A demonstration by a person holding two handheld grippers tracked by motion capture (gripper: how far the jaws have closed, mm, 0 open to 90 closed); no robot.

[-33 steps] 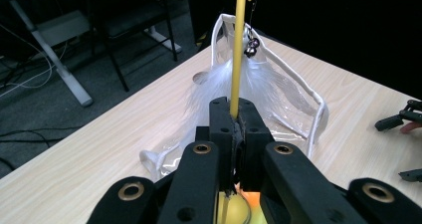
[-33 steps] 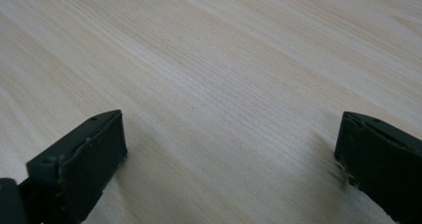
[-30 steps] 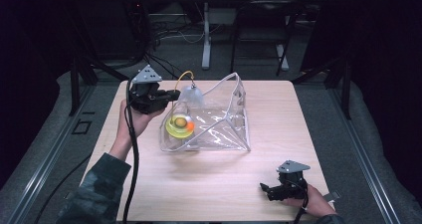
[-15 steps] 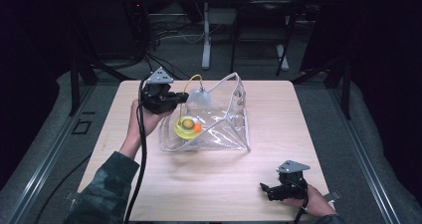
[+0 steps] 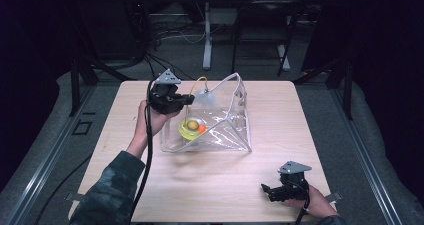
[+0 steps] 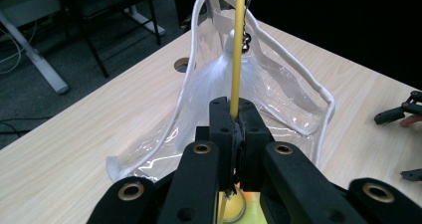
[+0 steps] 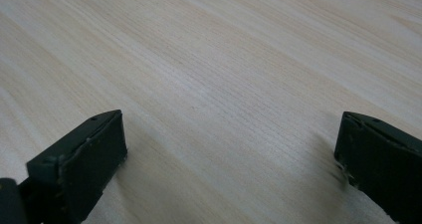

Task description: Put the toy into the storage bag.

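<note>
I see a light wood table (image 5: pixel 210 185) with fine grain lines. On it sits a clear plastic bag (image 5: pixel 220 125) with a white trim. The plastic is shiny and crinkled, and its mouth stands open and tall, like a tent.

My left gripper (image 5: pixel 186 99) is by the bag's left side, near the far edge of the table. In the left gripper view its black jaws are pressed together on a thin yellow cord (image 6: pixel 238 50). The cord is smooth and round, like a noodle. In that view it runs straight up and away from the jaws, long and narrow, toward the top of the bag. In the high view it bends in a small arch over to the bag's mouth. A little metal bead chain (image 6: pixel 245 37) hangs by it near the top. Down low in the bag I see a round yellow thing (image 5: pixel 190 128) with an orange ball (image 5: pixel 201 128) touching it. I cannot tell what they are.

My right gripper (image 5: pixel 267 190) is well apart from the bag, at the near right corner. Its jaws are spread wide, low over bare wood, holding nothing
</note>
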